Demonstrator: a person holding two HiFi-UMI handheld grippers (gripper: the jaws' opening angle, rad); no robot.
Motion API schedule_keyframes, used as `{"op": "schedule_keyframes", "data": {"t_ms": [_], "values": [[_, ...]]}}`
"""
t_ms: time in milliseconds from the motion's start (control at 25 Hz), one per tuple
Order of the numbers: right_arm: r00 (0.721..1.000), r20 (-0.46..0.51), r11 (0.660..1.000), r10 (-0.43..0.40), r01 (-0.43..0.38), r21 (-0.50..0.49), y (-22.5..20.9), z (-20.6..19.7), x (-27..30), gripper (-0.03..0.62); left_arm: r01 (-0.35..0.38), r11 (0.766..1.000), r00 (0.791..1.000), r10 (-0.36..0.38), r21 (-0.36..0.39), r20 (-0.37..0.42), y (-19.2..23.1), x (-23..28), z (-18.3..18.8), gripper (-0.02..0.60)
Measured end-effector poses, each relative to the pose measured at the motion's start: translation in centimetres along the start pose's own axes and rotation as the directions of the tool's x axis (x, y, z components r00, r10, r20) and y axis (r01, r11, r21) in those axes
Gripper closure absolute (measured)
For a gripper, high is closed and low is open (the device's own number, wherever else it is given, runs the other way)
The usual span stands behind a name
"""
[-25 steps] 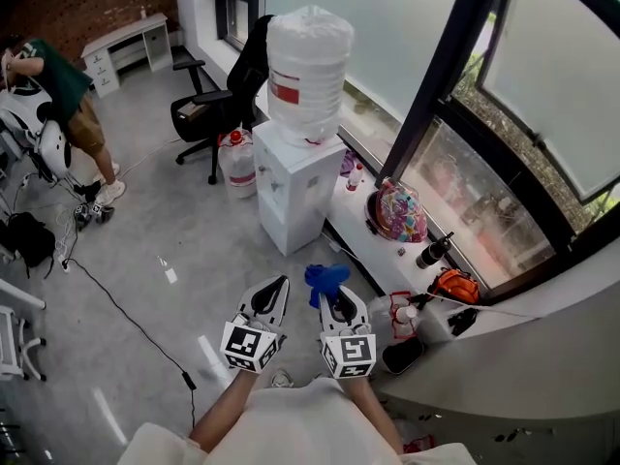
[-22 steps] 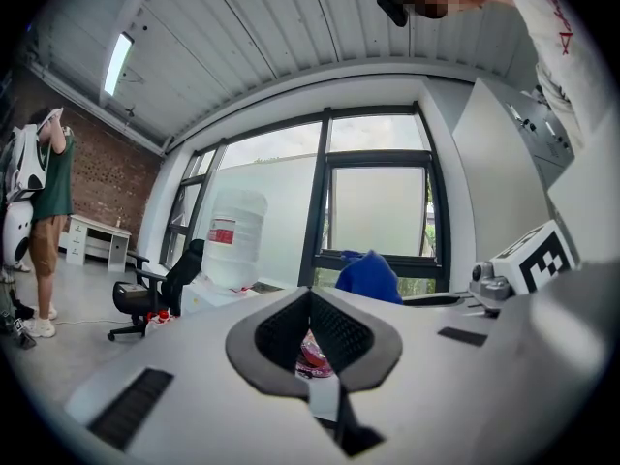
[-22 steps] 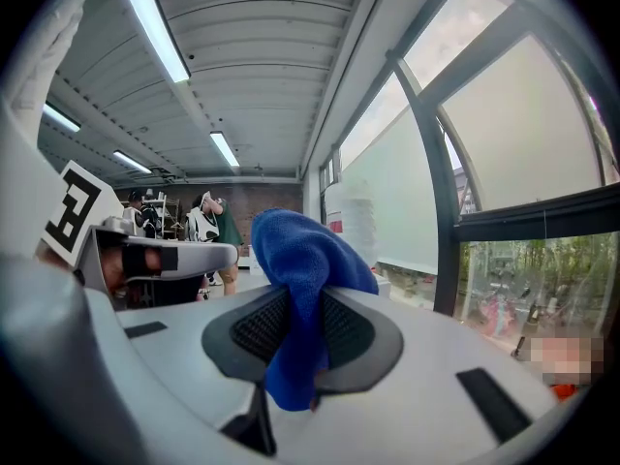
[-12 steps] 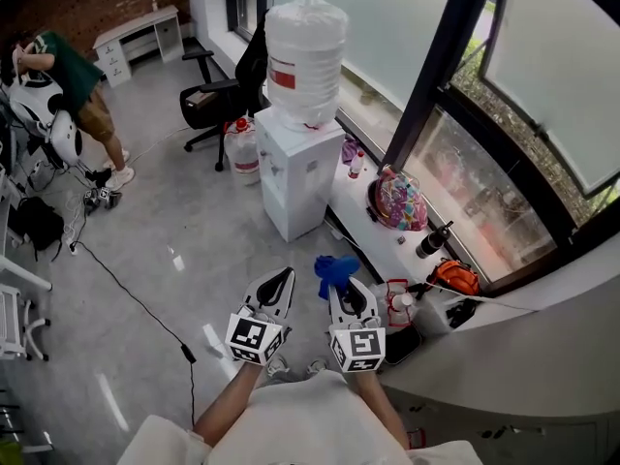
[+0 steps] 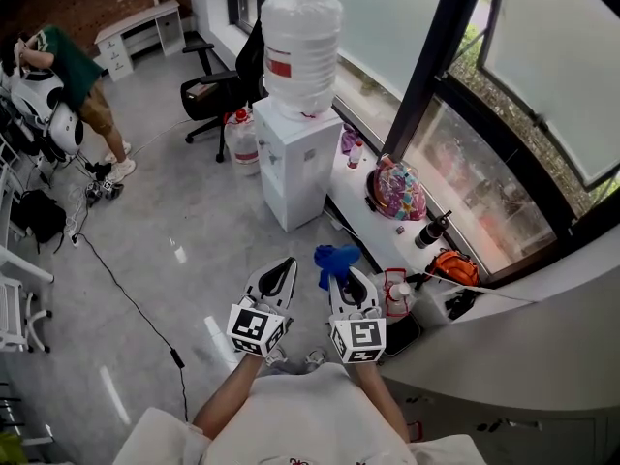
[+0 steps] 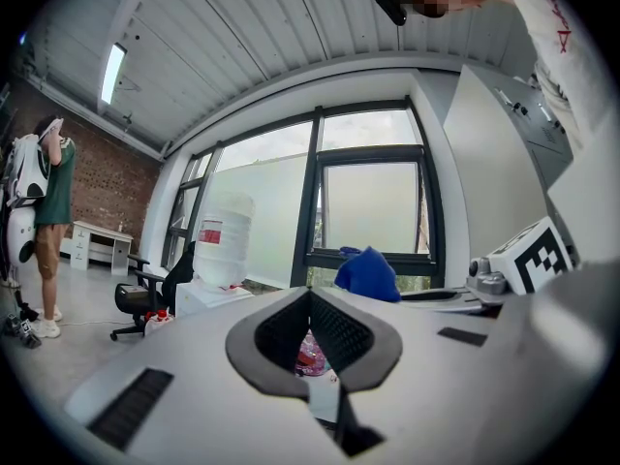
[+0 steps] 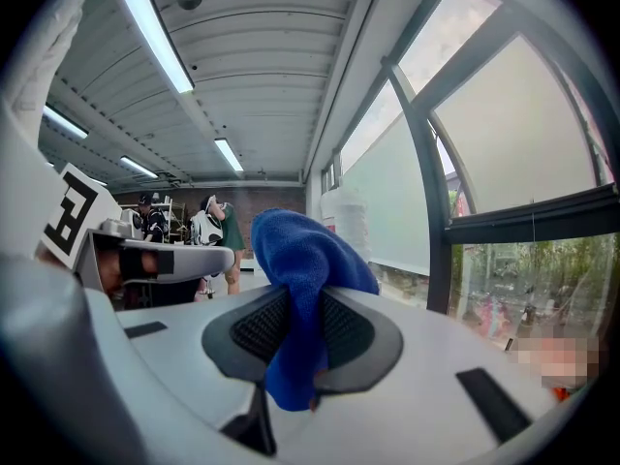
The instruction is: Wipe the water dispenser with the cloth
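The right gripper [image 7: 300, 332] is seen clamped on a blue cloth [image 7: 305, 260], which is pinched by a fold between the ribbed pads; a bunch stands up at 12 o'clock of the jaws and a short tail hangs toward 6. At 9 o'clock of it in the head view, just beside, the left gripper [image 5: 286, 267] is held with its tips together and nothing between them. The cloth is judged soft, light and limp, so a deep grip on the bunched middle is thought best, with the free bunch left to meet the surface. Well apart, at 12 o'clock of both grippers, the white water dispenser [image 5: 291, 158] is stood on the grey floor, untouched; its cabinet is judged stiff and smooth, and top-heavy under the full bottle [image 5: 300, 51], so light strokes are advised. One cloth, one dispenser and two grippers are counted. Two water bottles are counted: one mounted, and one spare bottle [image 5: 242, 139] at 9 o'clock of the cabinet.
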State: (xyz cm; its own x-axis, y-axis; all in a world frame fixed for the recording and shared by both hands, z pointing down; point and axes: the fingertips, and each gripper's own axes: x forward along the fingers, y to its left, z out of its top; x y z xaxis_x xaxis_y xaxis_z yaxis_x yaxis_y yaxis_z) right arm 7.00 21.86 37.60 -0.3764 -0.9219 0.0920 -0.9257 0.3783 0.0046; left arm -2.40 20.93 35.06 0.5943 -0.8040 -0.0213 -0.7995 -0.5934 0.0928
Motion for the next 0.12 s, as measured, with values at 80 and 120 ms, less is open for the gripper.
{"op": "schedule_keyframes", "data": {"t_ms": [80, 120], "values": [[1.000, 0.005, 1.000, 0.001, -0.001, -0.003, -0.16, 0.15, 0.11, 0.497, 0.000, 1.000, 1.000, 0.000, 0.004, 0.006, -0.05, 0.20, 0.20, 0.571], [1.000, 0.007, 1.000, 0.002, -0.002, -0.004, -0.25, 0.23, 0.18, 0.499, -0.001, 1.000, 1.000, 0.001, 0.006, 0.009, -0.07, 0.31, 0.30, 0.571]]}}
